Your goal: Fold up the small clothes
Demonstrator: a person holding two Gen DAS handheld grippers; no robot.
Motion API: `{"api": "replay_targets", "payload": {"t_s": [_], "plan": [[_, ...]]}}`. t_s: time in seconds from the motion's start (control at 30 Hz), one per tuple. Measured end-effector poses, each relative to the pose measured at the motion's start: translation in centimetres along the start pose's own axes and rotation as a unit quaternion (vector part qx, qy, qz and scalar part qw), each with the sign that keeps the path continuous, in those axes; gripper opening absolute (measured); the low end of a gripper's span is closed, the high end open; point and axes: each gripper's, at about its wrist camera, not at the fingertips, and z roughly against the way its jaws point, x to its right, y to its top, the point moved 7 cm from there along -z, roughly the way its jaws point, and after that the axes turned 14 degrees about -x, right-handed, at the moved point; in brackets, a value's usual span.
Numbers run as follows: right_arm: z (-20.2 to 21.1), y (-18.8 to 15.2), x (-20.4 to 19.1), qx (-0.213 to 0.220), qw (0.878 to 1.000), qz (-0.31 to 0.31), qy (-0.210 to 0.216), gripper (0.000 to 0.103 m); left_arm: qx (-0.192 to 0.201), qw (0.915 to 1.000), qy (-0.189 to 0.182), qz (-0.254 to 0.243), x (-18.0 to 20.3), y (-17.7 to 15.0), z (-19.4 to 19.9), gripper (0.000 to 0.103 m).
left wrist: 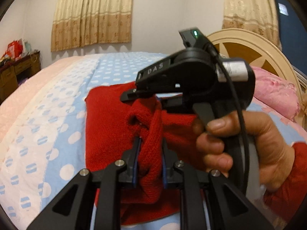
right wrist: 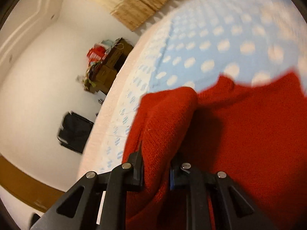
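The red knitted garment (left wrist: 107, 126) lies on a bed (left wrist: 63, 99) covered with a light-blue spread dotted in white, and part of it is lifted off the spread by both tools. In the left wrist view the left gripper (left wrist: 150, 143) has its jaws narrow, pinching a bunched fold of the red knit that rises between the blue-edged pads. Just beyond it the right gripper (left wrist: 142, 97) comes in from the right side of that view, held by the person's right hand (left wrist: 239, 143), whose sleeve is also red; its jaws close on an upper fold of the same garment, touching the cloth right above the left gripper's hold.

In the right wrist view, blurred and tilted, the right gripper (right wrist: 156, 163) has the garment (right wrist: 249, 134) between its jaws, the cloth draping down over them and spreading away to the right across the bed (right wrist: 211, 44).

Behind the bed stand beige curtains (left wrist: 92, 13), a cream headboard (left wrist: 249, 44) and a pink pillow (left wrist: 274, 94); a brown wooden desk (left wrist: 17, 72) with cluttered items sits at the left wall
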Motion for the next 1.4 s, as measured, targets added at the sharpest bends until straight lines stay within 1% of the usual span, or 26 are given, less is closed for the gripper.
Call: {"api": "replay_targets", "payload": {"t_s": [0.1, 0.17, 0.23, 0.43, 0.5, 0.7, 0.77, 0.83, 0.9, 0.97, 1.0, 1.03, 1.07, 1.1, 1.17, 1.2, 1.23, 1.3, 1.37, 1.4], "plan": [[2.9, 0.5, -1.1, 0.002, 0.998, 0.058, -0.039, 0.018, 0.013, 0.9997, -0.009, -0.019, 1.8, 0.9, 0.7, 0.019], [4.5, 0.8, -1.2, -0.002, 0.993, 0.094, -0.073, 0.018, 0.015, 0.9994, -0.016, -0.027, 3.0, 1.5, 0.7, 0.019], [6.0, 0.7, -0.6, -0.009, 0.988, 0.112, -0.102, 0.018, 0.016, 0.9989, -0.019, -0.040, 4.6, 2.1, 0.4, 0.019], [8.4, 0.4, 3.2, -0.027, 0.981, 0.117, -0.155, 0.018, 0.005, 0.9978, -0.027, -0.061, 8.2, 2.9, -1.0, 0.019], [8.8, 0.1, 4.1, -0.031, 0.978, 0.120, -0.167, 0.018, -0.001, 0.9977, -0.031, -0.061, 8.6, 2.6, -1.1, 0.019], [8.6, -0.6, 6.7, -0.049, 0.966, 0.140, -0.210, 0.018, -0.026, 0.9970, -0.032, -0.066, 10.1, 2.4, -2.7, 0.017], [8.0, -1.1, 7.9, -0.057, 0.965, 0.139, -0.217, 0.018, -0.036, 0.9964, -0.030, -0.070, 10.3, 2.0, -3.3, 0.017], [7.6, -1.6, 8.9, -0.059, 0.965, 0.133, -0.217, 0.018, -0.051, 0.9955, -0.029, -0.074, 10.1, 1.3, -3.9, 0.017], [7.1, -2.2, 10.1, -0.060, 0.967, 0.121, -0.216, 0.019, -0.057, 0.9949, -0.032, -0.078, 9.9, 0.9, -4.1, 0.017], [7.0, -2.7, 11.0, -0.051, 0.972, 0.106, -0.205, 0.019, -0.061, 0.9937, -0.034, -0.088, 9.9, 0.7, -3.9, 0.022], [7.3, -2.9, 11.5, -0.038, 0.976, 0.093, -0.193, 0.022, -0.063, 0.9930, -0.036, -0.093, 9.8, 0.4, -3.6, 0.029], [7.4, -3.2, 11.6, -0.031, 0.978, 0.082, -0.188, 0.026, -0.068, 0.9912, -0.048, -0.102, 9.7, -0.2, -3.1, 0.042], [7.8, -3.5, 12.0, -0.022, 0.981, 0.065, -0.179, 0.028, -0.074, 0.9895, -0.059, -0.109, 9.9, -0.6, -2.9, 0.048], [8.3, -3.8, 12.3, -0.015, 0.984, 0.051, -0.169, 0.032, -0.079, 0.9874, -0.070, -0.118, 9.9, -1.3, -2.3, 0.056], [10.1, -5.0, 12.7, 0.004, 0.988, 0.020, -0.153, 0.035, -0.074, 0.9844, -0.079, -0.139, 9.6, -2.5, -0.6, 0.060], [11.0, -5.4, 12.9, 0.012, 0.988, 0.008, -0.153, 0.042, -0.067, 0.9832, -0.081, -0.149, 9.3, -2.9, 0.2, 0.064], [12.1, -6.1, 13.0, 0.026, 0.988, -0.005, -0.151, 0.044, -0.062, 0.9824, -0.081, -0.156, 8.8, -3.4, 1.0, 0.069], [14.7, -7.7, 12.6, 0.054, 0.989, -0.025, -0.137, 0.044, -0.063, 0.9822, -0.083, -0.156, 7.6, -4.6, 2.2, 0.073], [16.5, -9.2, 11.8, 0.069, 0.988, -0.034, -0.132, 0.044, -0.072, 0.9833, -0.081, -0.147, 6.2, -5.4, 2.5, 0.073], [17.2, -10.0, 11.0, 0.075, 0.988, -0.032, -0.127, 0.044, -0.076, 0.9845, -0.074, -0.139, 5.2, -5.6, 2.3, 0.073]]}}
